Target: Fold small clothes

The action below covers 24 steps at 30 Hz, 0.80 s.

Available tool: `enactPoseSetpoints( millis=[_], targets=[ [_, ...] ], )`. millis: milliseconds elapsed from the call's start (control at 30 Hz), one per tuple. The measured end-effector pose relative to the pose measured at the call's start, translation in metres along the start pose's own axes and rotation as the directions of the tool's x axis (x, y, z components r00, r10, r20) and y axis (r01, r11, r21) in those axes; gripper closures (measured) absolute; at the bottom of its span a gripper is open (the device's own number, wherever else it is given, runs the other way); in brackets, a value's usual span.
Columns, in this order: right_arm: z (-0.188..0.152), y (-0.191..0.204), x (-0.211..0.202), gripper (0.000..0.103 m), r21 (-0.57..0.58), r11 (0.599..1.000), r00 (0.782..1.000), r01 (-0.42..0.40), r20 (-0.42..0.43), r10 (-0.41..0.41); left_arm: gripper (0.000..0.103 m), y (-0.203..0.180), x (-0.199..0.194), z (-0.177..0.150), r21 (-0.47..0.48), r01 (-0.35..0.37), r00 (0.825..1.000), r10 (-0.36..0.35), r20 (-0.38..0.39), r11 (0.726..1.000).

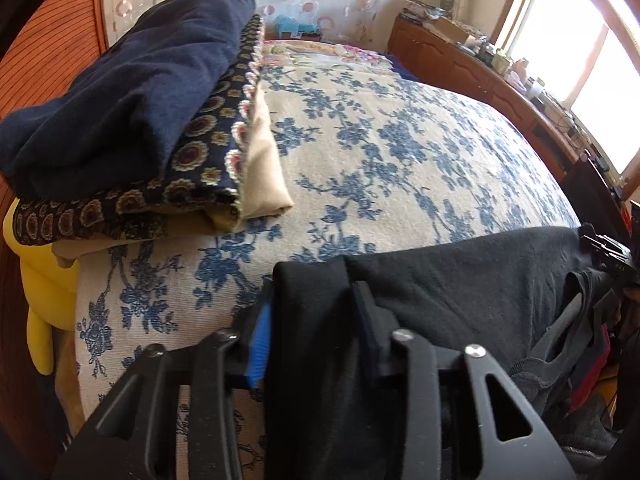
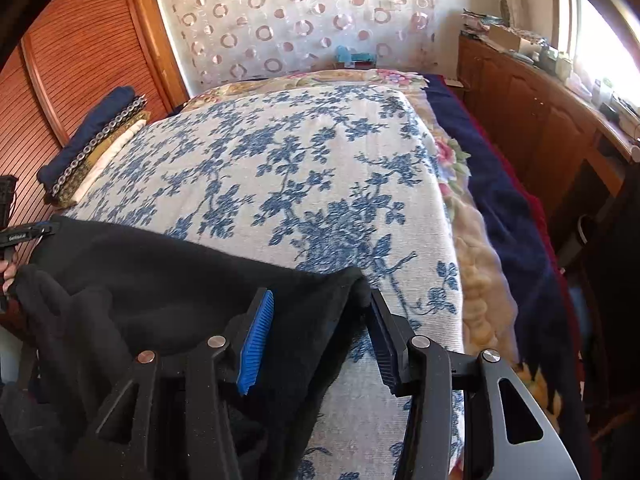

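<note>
A black garment (image 1: 460,280) lies stretched across the near edge of the bed, over the blue-flowered cover (image 1: 380,152). My left gripper (image 1: 312,300) is shut on its left corner, with black cloth filling the gap between the pads. In the right wrist view the same black garment (image 2: 180,280) runs leftwards from my right gripper (image 2: 320,304), which holds its right corner between the blue pad (image 2: 256,344) and the dark pad (image 2: 384,340). The left gripper shows at the far left of that view (image 2: 24,236). Part of the garment hangs below the bed edge.
A stack of folded clothes (image 1: 132,120), navy on top, then patterned and beige, sits at the bed's left edge, also in the right wrist view (image 2: 92,144). A wooden wardrobe (image 2: 80,60) stands left. A cluttered wooden cabinet (image 2: 540,112) runs under the window at right.
</note>
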State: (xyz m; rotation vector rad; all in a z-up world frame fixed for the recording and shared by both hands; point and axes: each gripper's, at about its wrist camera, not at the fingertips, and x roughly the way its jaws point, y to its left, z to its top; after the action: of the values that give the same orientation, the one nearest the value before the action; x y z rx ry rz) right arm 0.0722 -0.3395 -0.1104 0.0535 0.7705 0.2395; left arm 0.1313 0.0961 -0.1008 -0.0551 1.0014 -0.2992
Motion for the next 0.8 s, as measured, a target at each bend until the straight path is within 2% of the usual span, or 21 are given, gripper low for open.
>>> enactPoseSetpoints(
  millis=[33, 67, 100, 233, 367, 500, 567, 800],
  targets=[
    [0.000, 0.004, 0.000, 0.059, -0.017, 1.000, 1.000, -0.009, -0.008, 0.009, 0.086, -0.002, -0.001, -0.001, 0.004, 0.016, 1.000, -0.016, 0.004, 1.000],
    [-0.001, 0.008, 0.000, 0.069, -0.033, 0.999, 1.000, -0.023, -0.017, 0.022, 0.090, -0.003, -0.002, -0.001, 0.003, 0.024, 1.000, -0.024, 0.009, 1.000],
    [-0.001, 0.012, 0.000, 0.090, -0.049, 0.998, 0.999, -0.036, -0.030, 0.035, 0.091, -0.005, -0.004, -0.002, 0.004, 0.021, 1.000, -0.021, 0.015, 1.000],
    [-0.003, 0.023, -0.021, 0.093, -0.096, 0.992, 0.996, -0.085, 0.009, 0.086, 0.092, -0.015, -0.032, -0.009, 0.020, 0.047, 0.995, -0.048, 0.090, 0.999],
    [0.002, 0.023, -0.070, 0.094, -0.085, 0.992, 0.989, -0.098, 0.101, 0.107, 0.093, -0.024, -0.089, -0.019, 0.030, 0.091, 0.972, -0.096, 0.215, 0.995],
    [0.008, 0.031, -0.130, 0.094, -0.134, 0.989, 0.976, -0.068, 0.197, 0.093, 0.093, -0.031, -0.148, -0.027, 0.047, 0.118, 0.931, -0.127, 0.342, 0.992],
    [0.011, 0.034, -0.159, 0.094, -0.146, 0.988, 0.964, -0.046, 0.252, 0.082, 0.093, -0.038, -0.179, -0.030, 0.064, 0.118, 0.903, -0.134, 0.408, 0.991],
    [0.014, 0.035, -0.255, 0.094, -0.163, 0.986, 0.902, -0.038, 0.418, 0.103, 0.093, -0.054, -0.259, -0.030, 0.116, 0.133, 0.809, -0.176, 0.561, 0.984]
  ],
)
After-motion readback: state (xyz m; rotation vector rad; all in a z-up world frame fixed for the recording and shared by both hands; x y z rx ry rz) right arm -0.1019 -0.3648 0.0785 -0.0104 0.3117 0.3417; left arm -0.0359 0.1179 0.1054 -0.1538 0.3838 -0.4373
